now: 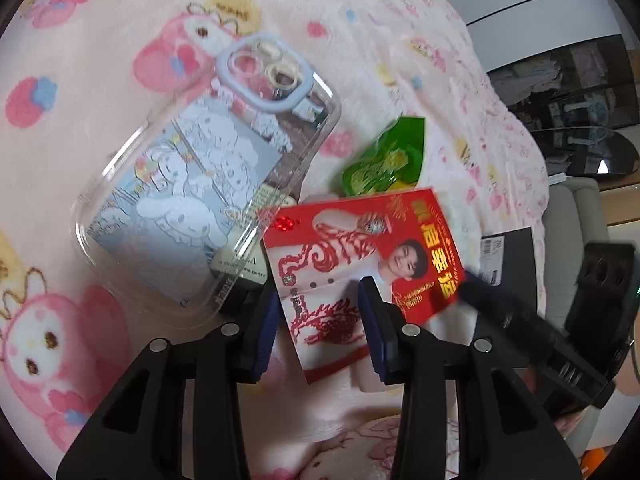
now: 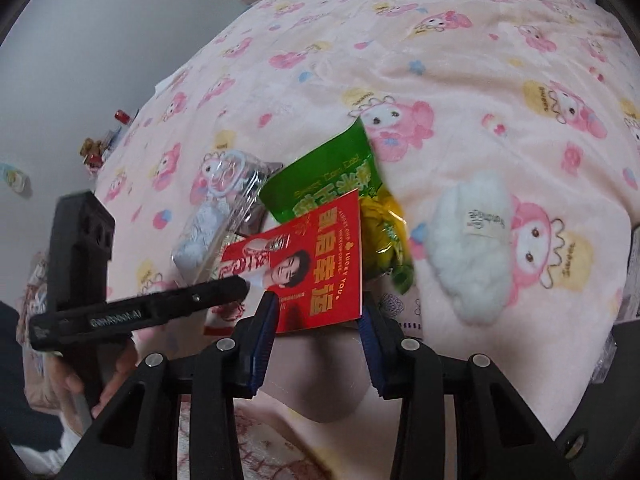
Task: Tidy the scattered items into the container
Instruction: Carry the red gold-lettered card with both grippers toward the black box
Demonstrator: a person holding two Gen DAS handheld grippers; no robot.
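Observation:
A red card (image 1: 360, 240) printed with gold letters and a portrait lies tilted on a pile on the pink blanket (image 1: 100, 40). My left gripper (image 1: 318, 292) hovers over its white end, jaws apart, and the card runs on under the right-hand finger. My right gripper (image 2: 318, 300) straddles the red card's (image 2: 320, 264) near edge, also apart; no pad visibly presses. In the pile are a green snack packet (image 2: 332, 176) and a clear cartoon phone case (image 1: 192, 184). The left gripper (image 2: 240, 282) comes in from the left; the right gripper (image 1: 468, 286) reaches the card's right corner.
A white fluffy item (image 2: 468, 240) lies alone on the blanket to the right. A black box (image 1: 508, 256) sits by the bed's edge, and a small box (image 1: 244, 276) is under the phone case. A hand (image 2: 116, 376) holds the left gripper. White and dark furniture (image 1: 560, 60) stands beyond the bed.

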